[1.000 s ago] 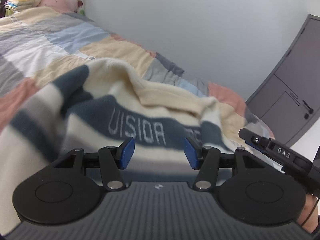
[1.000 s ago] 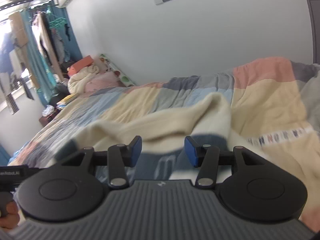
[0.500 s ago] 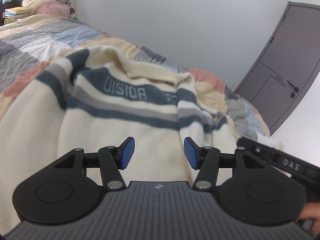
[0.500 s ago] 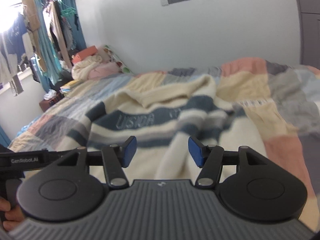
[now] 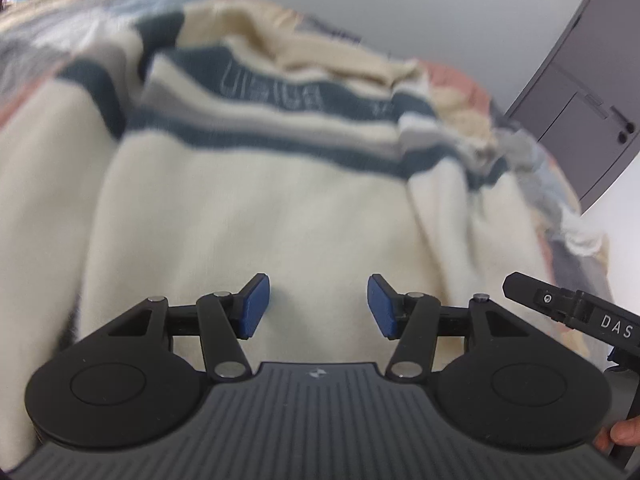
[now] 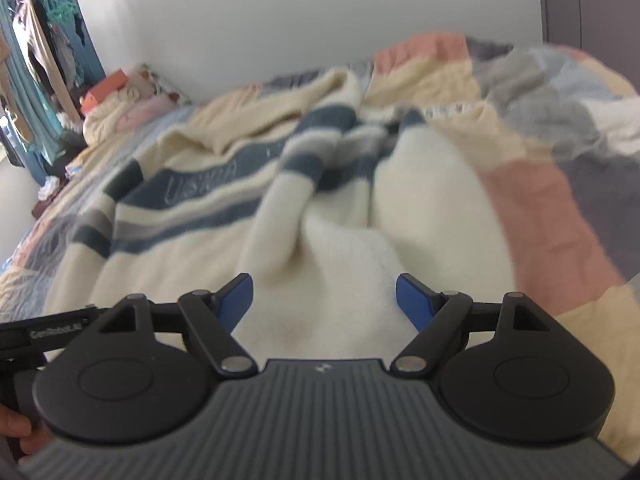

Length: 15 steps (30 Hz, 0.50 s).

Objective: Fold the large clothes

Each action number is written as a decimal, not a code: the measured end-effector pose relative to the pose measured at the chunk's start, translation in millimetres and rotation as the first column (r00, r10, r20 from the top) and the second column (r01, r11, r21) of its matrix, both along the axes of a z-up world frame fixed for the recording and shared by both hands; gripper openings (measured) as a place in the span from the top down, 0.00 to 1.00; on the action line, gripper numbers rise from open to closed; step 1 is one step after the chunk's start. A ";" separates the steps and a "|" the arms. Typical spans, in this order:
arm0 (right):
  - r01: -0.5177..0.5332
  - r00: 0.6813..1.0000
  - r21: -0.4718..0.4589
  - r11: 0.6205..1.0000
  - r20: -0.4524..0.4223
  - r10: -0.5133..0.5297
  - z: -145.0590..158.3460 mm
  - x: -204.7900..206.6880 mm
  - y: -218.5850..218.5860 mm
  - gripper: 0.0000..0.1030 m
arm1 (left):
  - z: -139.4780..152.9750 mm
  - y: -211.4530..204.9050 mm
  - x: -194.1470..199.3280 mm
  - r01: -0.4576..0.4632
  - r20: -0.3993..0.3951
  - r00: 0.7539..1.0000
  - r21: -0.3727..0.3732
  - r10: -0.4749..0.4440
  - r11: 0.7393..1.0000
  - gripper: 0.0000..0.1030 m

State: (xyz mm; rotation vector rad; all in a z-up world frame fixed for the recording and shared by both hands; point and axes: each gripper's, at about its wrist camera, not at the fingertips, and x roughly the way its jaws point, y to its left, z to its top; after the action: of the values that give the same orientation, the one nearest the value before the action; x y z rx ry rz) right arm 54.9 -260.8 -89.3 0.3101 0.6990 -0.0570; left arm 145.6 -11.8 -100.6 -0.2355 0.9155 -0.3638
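The sweater [image 5: 256,216], cream with dark blue and grey bands and lettering across the chest, lies face-up on the patchwork bed cover [image 6: 560,216]. Its collar points toward 12 o'clock in both wrist views; the hem end lies nearest the cameras. One sleeve [image 6: 288,200] crosses the body, bunched, at about 12 o'clock from the right gripper [image 6: 324,300].

Step in hand: laying out the garment, judged complete or nearly so; no fold is visible yet.

Left gripper [image 5: 316,306]: jaws released, parted to a middling gap, with nothing between the pads. It hangs over the plain cream lower body.

Right gripper: jaws released and have just been opening wider; only fabric lies beyond them, none caught. The frames are blurred, so contact with the cloth cannot be ruled out.

Next move, as a judgement: straighten the crossed sleeve, then take an edge with each gripper. This calls for pinching a single layer of thick, soft knit without dragging the body askew.
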 end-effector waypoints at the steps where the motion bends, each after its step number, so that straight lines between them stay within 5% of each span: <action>1: -0.005 1.000 -0.010 1.000 -0.011 0.004 -2.3 2.4 2.0 0.21 | -5.5 -0.7 3.5 -0.003 -0.022 1.000 0.003 0.003 1.000 0.42; 9: -0.119 0.987 -0.121 0.986 0.097 0.131 8.7 -8.9 27.9 0.22 | -17.8 1.9 13.9 -0.025 -0.061 0.998 -0.021 0.024 0.999 0.42; 15: -0.249 0.968 -0.136 0.959 -0.051 0.244 -7.4 4.0 47.0 0.23 | -14.2 2.6 9.4 -0.031 -0.049 0.998 -0.027 0.030 0.999 0.42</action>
State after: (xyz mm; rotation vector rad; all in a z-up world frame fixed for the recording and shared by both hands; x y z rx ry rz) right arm 58.9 -213.8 -96.8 0.0840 0.7584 0.1255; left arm 155.0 -9.2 -114.8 -0.2847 0.9541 -0.3441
